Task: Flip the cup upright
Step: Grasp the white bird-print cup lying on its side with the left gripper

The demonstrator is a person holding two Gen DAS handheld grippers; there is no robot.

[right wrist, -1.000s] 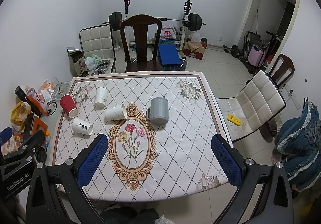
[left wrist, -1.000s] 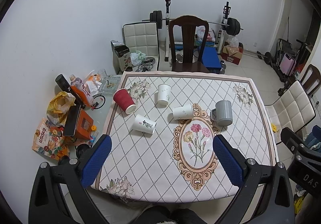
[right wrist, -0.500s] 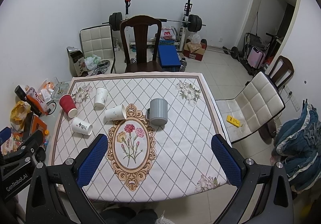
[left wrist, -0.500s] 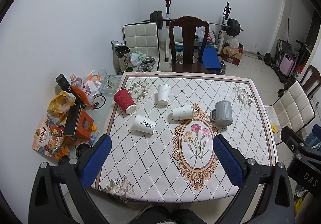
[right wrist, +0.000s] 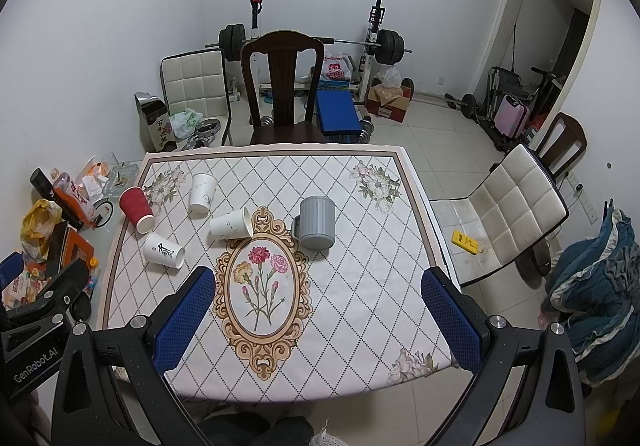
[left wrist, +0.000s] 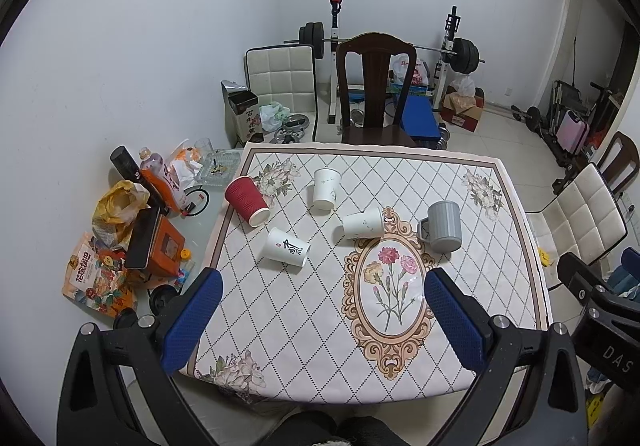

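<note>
On the patterned table [left wrist: 304,326] lie a red ribbed cup [left wrist: 246,200] on its side, a white cup with black writing [left wrist: 286,247] on its side, a plain white cup [left wrist: 363,223] on its side, another white cup [left wrist: 326,189] rim-down, and a grey mug [left wrist: 442,232] upside down. They also show in the right wrist view: the red cup [right wrist: 137,209], the written cup [right wrist: 164,251], the plain cup [right wrist: 231,224], the mug [right wrist: 317,221]. My left gripper [left wrist: 320,314] and right gripper [right wrist: 318,312] are both open and empty, held high above the near table edge.
A dark wooden chair [left wrist: 374,94] stands at the far table edge. White padded chairs stand at the right [right wrist: 504,214] and back left [left wrist: 280,82]. Bags, bottles and boxes [left wrist: 132,230] clutter the floor on the left. Weight equipment [right wrist: 312,42] lines the back wall.
Both views have shifted very slightly; the cups and mug have not moved and both grippers stay open.
</note>
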